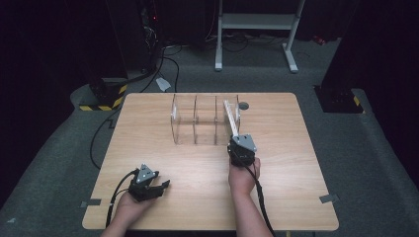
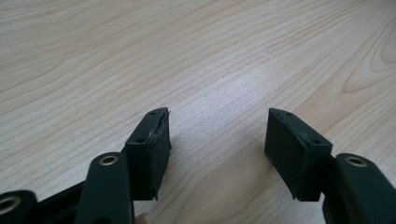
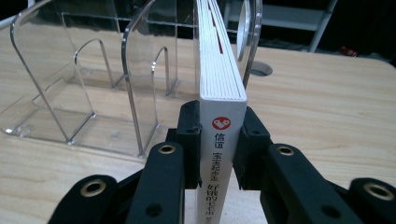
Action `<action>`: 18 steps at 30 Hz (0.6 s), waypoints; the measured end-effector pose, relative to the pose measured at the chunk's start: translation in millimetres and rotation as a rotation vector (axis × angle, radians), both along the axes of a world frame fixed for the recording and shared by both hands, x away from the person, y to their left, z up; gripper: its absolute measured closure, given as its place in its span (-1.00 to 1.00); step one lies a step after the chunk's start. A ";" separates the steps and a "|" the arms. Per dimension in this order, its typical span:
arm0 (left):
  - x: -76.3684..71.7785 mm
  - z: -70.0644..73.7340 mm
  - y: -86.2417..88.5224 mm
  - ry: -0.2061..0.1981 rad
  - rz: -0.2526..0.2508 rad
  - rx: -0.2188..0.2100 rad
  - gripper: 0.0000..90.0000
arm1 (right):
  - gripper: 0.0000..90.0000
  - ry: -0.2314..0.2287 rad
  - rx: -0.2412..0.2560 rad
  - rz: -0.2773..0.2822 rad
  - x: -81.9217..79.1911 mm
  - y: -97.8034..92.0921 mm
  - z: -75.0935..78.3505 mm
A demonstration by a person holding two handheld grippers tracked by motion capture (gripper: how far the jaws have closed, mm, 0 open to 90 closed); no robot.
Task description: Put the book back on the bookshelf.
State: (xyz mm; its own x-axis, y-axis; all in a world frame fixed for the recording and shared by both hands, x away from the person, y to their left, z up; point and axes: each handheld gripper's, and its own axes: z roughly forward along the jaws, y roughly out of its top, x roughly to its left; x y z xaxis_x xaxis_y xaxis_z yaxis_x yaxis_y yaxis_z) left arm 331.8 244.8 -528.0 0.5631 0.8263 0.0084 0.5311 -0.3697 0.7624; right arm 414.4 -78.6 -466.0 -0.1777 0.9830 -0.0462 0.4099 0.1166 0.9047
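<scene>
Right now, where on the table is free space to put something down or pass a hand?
Bare wood lies left of the clear rack, between it and the left gripper, and along the table edge beyond the right gripper. It is crowded at the rack's right end slot, where that gripper clamps the white book.

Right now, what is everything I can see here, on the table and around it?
Table: one, light wood, centre of the high view.
File rack: one, clear plastic with upright dividers, far middle of the table.
Book: one, white with a red mark and dark lettering on its spine, standing in the rack's right-hand slot.
Table hole: one, round and grey, just behind the rack.
Metal stand: one, white, on the floor beyond the table.
Floor cables: several, black, left of the table.
Left gripper: one, black, jaws apart over bare wood, near left.
Right gripper: one, black, clamped on the book's spine.
Hands: two, one holding each gripper.
</scene>
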 end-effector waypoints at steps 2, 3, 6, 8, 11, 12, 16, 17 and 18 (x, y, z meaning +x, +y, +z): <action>-0.2 -0.1 -0.2 0.001 0.003 -0.003 -0.10 | 0.68 -0.018 -0.001 -0.012 0.7 2.0 0.0; -0.2 -0.1 -0.2 0.001 0.003 -0.003 -0.10 | 0.68 -0.022 -0.003 -0.019 1.4 1.7 0.1; -0.2 -0.1 -0.3 0.001 0.003 -0.003 -0.10 | 0.68 -0.030 0.013 -0.039 3.7 -0.9 0.3; -0.2 0.1 0.0 0.002 0.001 0.001 -0.10 | 0.68 -0.036 0.019 -0.041 4.4 -0.7 0.6; -0.2 0.0 -0.1 0.002 0.001 0.001 -0.10 | 0.68 -0.049 0.008 -0.046 5.6 2.4 1.2; -0.2 0.1 -0.1 0.002 0.001 0.001 -0.10 | 0.68 -0.053 0.014 -0.050 6.0 3.0 1.5; -0.2 0.0 -0.1 0.001 0.001 0.000 -0.10 | 0.68 -0.069 0.025 -0.069 8.2 4.8 3.7; -0.2 0.0 -0.1 0.002 0.001 0.001 -0.10 | 0.68 -0.071 0.030 -0.073 8.3 5.2 3.9; -0.2 0.1 -0.1 0.002 0.001 0.001 -0.10 | 0.68 -0.071 0.033 -0.076 8.4 5.8 3.7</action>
State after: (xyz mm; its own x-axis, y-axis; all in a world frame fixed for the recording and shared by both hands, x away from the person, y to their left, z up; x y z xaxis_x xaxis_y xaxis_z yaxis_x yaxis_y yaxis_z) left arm 331.5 244.7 -528.0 0.5621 0.8270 0.0079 0.5330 -0.3695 0.7612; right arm 422.8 -72.9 -462.3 -0.0999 0.9947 -0.0237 0.3515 0.0575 0.9344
